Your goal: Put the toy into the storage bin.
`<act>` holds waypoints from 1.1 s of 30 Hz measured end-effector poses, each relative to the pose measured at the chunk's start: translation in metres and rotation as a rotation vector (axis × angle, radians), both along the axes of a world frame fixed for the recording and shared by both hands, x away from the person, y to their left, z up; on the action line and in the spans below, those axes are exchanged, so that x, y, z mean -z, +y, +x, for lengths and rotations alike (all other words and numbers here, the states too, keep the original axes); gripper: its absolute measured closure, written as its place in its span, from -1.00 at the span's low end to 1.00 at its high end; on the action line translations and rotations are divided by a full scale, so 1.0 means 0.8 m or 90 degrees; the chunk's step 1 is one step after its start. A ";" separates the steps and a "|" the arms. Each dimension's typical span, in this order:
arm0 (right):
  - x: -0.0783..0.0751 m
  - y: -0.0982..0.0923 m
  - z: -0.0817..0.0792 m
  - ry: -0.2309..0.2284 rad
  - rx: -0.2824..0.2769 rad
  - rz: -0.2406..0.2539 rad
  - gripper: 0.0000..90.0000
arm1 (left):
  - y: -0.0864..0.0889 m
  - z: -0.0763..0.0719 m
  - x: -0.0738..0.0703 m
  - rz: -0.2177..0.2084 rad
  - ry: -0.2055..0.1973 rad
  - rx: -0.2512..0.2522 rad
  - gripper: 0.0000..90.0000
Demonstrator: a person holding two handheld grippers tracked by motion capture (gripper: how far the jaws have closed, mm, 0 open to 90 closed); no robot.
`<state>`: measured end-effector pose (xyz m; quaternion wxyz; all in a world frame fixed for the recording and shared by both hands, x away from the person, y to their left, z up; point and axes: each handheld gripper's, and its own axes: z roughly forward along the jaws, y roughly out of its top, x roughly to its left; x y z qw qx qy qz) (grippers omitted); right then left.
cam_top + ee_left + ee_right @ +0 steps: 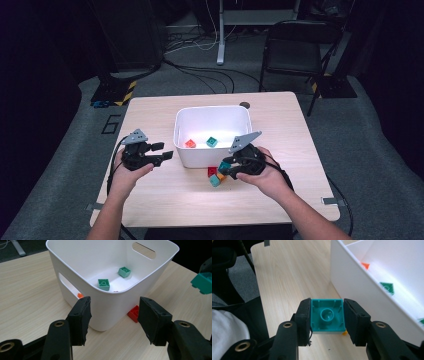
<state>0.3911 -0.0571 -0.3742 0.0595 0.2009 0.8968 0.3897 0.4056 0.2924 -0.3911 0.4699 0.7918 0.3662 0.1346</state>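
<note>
The right gripper (327, 317) pinches a teal brick (327, 315) – an orange piece (345, 333) peeks from beneath, mostly hidden – while the left gripper (113, 315) stands spread, empty, the bin (110, 300) at its 12 o'clock.

Orange brick (80, 295) glimpsed through the white bin's (110, 305) handle slot, mostly hidden by its wall, red brick (134, 313) at the bin's near corner half behind a jaw, yellow piece (345, 333) barely peeking under the held teal brick (327, 315), third green brick (421, 321) cut off by the edge.
</note>
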 end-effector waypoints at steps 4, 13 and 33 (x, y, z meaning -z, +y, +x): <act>-0.020 0.003 0.010 -0.014 0.004 0.004 0.30 | 0.000 0.000 0.000 0.000 0.000 0.000 -0.03; -0.045 0.012 0.044 -0.028 0.029 0.003 0.30 | 0.002 -0.002 -0.003 -0.002 -0.007 0.000 -0.03; -0.035 0.053 0.125 -0.018 0.077 -0.013 0.30 | 0.005 -0.003 -0.006 -0.007 -0.009 0.002 -0.03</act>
